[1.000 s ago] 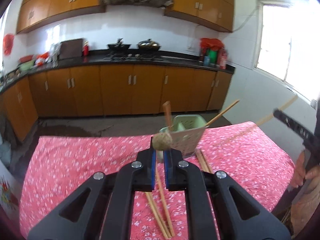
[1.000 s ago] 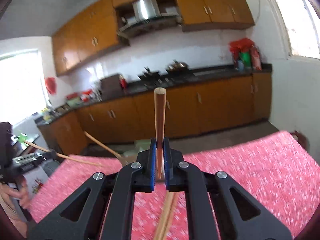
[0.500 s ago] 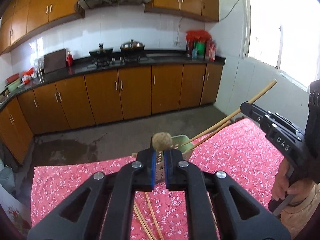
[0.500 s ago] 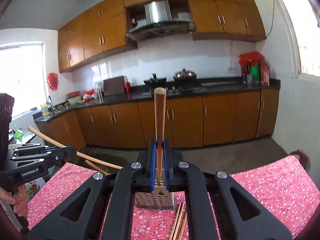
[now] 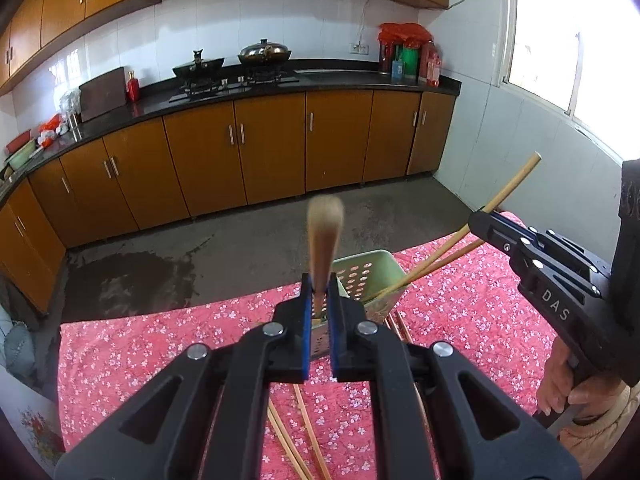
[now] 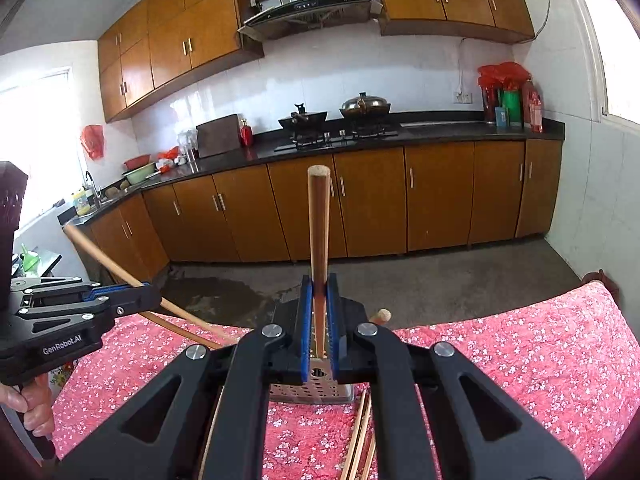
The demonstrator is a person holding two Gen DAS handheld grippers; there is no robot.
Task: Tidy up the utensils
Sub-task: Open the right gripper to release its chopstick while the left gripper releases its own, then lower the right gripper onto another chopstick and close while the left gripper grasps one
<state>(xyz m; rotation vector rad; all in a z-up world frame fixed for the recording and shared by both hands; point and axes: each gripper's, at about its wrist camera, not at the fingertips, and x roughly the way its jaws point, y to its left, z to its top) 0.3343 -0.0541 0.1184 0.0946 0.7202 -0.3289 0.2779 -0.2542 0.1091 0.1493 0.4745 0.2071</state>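
Observation:
My left gripper (image 5: 319,296) is shut on a wooden chopstick (image 5: 324,240) whose lower end reaches into the pale green perforated holder (image 5: 370,276) on the pink floral table. My right gripper (image 6: 320,304) is shut on another wooden chopstick (image 6: 319,232), held upright above the same holder (image 6: 312,390). In the left wrist view the right gripper (image 5: 486,220) comes in from the right, its chopstick (image 5: 456,240) slanting into the holder. In the right wrist view the left gripper (image 6: 150,296) comes in from the left with its chopstick (image 6: 120,272). One more chopstick end (image 6: 380,315) sticks out of the holder.
Several loose chopsticks (image 5: 308,432) lie on the pink floral tablecloth (image 5: 160,340) in front of the holder; they also show in the right wrist view (image 6: 360,436). Beyond the table's far edge are the concrete floor and brown kitchen cabinets (image 5: 272,152).
Both grippers have risen and tilted so that their chopsticks stand more upright over the holder. The left chopstick's lower end has come to the holder's opening.

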